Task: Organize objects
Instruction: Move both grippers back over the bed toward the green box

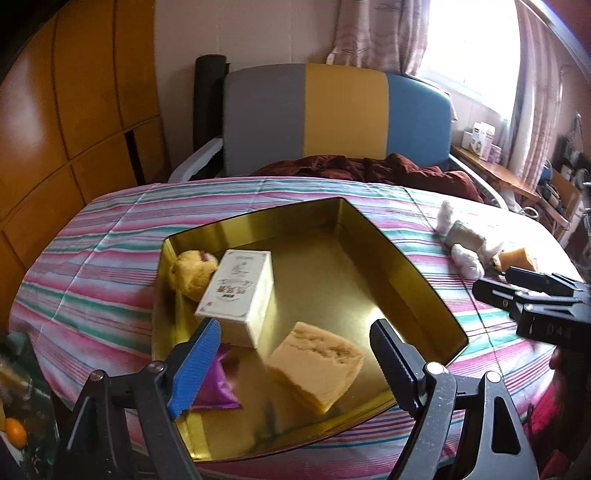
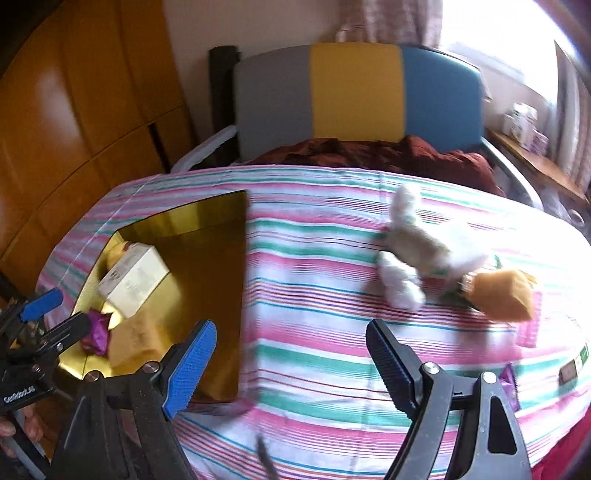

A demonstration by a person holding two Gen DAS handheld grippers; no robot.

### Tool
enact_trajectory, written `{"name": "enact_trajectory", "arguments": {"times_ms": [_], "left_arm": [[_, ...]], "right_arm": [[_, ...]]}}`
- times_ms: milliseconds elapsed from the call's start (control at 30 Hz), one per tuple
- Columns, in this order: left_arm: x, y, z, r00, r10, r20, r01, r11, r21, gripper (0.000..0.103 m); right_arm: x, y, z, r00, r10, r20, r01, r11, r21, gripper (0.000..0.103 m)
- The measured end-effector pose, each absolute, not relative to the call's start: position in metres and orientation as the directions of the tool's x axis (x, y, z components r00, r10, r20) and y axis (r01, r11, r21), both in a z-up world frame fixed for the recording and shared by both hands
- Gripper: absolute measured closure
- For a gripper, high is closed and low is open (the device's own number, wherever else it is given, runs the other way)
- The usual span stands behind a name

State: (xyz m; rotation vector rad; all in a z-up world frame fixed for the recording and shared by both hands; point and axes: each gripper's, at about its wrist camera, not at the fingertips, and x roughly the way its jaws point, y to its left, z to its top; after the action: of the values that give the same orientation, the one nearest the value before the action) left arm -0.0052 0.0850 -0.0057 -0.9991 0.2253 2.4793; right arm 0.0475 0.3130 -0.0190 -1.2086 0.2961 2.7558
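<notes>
Beyond the far edge of the bed we see a headboard (image 1: 343,114) in grey, yellow and blue panels; a dark red blanket (image 1: 373,168) lies bunched against it; wooden cupboards (image 1: 74,110) fill the left wall; patterned curtains (image 1: 373,33) hang beside a bright window (image 1: 472,48); small boxes (image 1: 480,138) stand on a wooden shelf (image 1: 495,171) at right.

I read little here. Cream box (image 1: 236,291) inside gold tin (image 1: 402,258): printed characters and small drawing, too blurred to make out. Left gripper (image 2: 55,317) body, beside tin in right wrist view: white lettering, illegible.
</notes>
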Motion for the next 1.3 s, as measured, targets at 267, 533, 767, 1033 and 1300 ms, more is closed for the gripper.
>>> {"name": "enact_trajectory", "arguments": {"times_ms": [267,533,767,1033,1300], "left_arm": [[0.000,0.118,-0.007,-0.579,0.419,-0.700,-0.561,-0.827,-0.030,0.018],[0.004,0.151,-0.007,-0.531,0.466,-0.708,-0.633,-0.773,-0.034,0.018],[0.012,0.191,-0.006,-0.474,0.514,-0.715,-0.710,-0.703,-0.035,0.018],[0.036,0.266,-0.012,-0.335,0.584,-0.740,-0.849,-0.527,-0.032,0.018],[0.068,0.345,-0.038,-0.167,0.603,-0.780,-0.940,-0.336,-0.059,0.018]], "right_arm": [[0.077,0.386,-0.020,-0.656,0.120,-0.745,-0.376,-0.908,0.184,0.018],[0.125,0.468,-0.017,-0.620,0.203,-0.758,-0.546,-0.805,0.230,0.018],[0.179,0.550,-0.010,-0.543,0.299,-0.785,-0.712,-0.660,0.241,0.018],[0.205,0.588,-0.021,-0.462,0.313,-0.830,-0.749,-0.639,0.176,0.018],[0.215,0.596,-0.032,-0.467,0.281,-0.838,-0.733,-0.654,0.188,0.018]]}}
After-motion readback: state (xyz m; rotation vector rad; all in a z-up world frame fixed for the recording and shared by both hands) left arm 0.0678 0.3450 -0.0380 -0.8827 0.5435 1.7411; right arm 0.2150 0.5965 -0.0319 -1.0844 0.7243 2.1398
